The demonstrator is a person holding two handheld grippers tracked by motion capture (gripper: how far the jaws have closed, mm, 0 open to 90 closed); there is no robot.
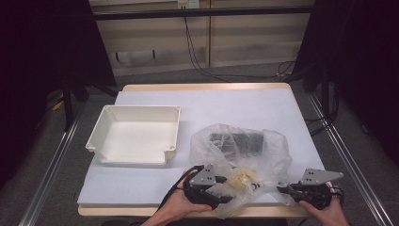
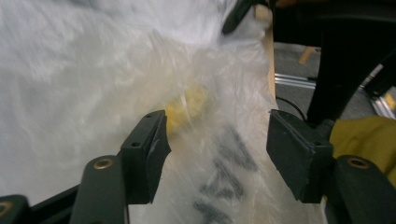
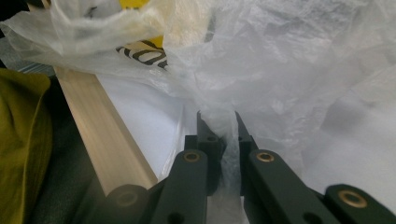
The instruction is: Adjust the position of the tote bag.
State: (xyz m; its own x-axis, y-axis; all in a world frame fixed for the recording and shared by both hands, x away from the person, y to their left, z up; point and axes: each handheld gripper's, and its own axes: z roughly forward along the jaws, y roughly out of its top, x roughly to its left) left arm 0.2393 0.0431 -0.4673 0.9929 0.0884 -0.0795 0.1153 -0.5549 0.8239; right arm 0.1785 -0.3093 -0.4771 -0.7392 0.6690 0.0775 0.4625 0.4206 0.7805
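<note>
A crumpled clear plastic bag [image 1: 242, 157] lies on the white table cover, with a dark object [image 1: 237, 141] inside its far part and something yellow [image 1: 244, 177] near its front. My right gripper [image 1: 283, 189] sits at the table's front right edge, shut on a pinched fold of the bag [image 3: 229, 135]. My left gripper [image 1: 231, 182] is at the bag's front left side. Its jaws stand apart over the bag film [image 2: 219, 154], with the yellow thing [image 2: 187, 107] showing through just beyond; the pads do not press on the film.
An empty white plastic bin [image 1: 134, 134] stands on the left half of the table. The wooden front edge of the table [image 3: 100, 135] runs right beside my right gripper. Metal rails [image 1: 51, 165] flank both sides.
</note>
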